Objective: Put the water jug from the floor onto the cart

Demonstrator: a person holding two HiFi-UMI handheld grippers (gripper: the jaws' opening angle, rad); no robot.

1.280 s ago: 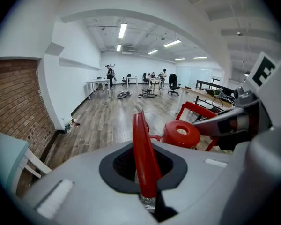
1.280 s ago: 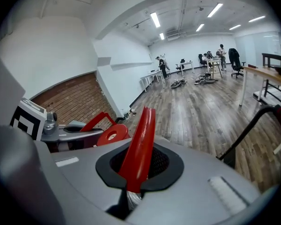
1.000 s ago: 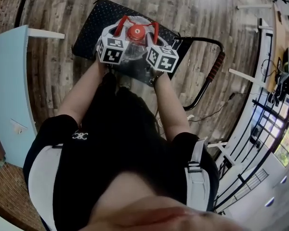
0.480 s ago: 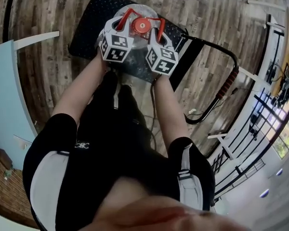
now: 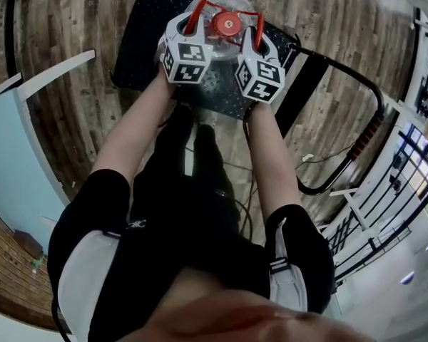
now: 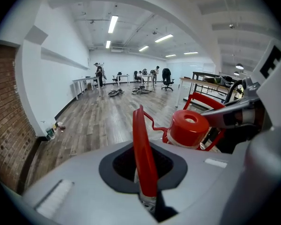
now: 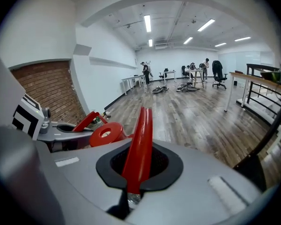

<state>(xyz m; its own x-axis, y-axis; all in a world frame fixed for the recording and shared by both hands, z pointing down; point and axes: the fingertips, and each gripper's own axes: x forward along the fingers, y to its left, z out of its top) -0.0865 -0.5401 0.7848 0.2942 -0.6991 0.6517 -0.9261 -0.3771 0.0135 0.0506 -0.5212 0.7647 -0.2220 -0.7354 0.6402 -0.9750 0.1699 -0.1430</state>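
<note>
The left gripper (image 5: pixel 192 26) has its fingers closed tight on the jug's left handle (image 6: pixel 143 158). The right gripper (image 5: pixel 257 33) is closed in the same way on the right handle (image 7: pixel 138 153). The jug (image 5: pixel 215 0) is between them over the black cart (image 5: pixel 139 48), with its red cap (image 5: pixel 227 25) up. Its clear body is mostly hidden under the marker cubes, so I cannot tell if its bottom touches the cart. The cart's far end is cut off.
</note>
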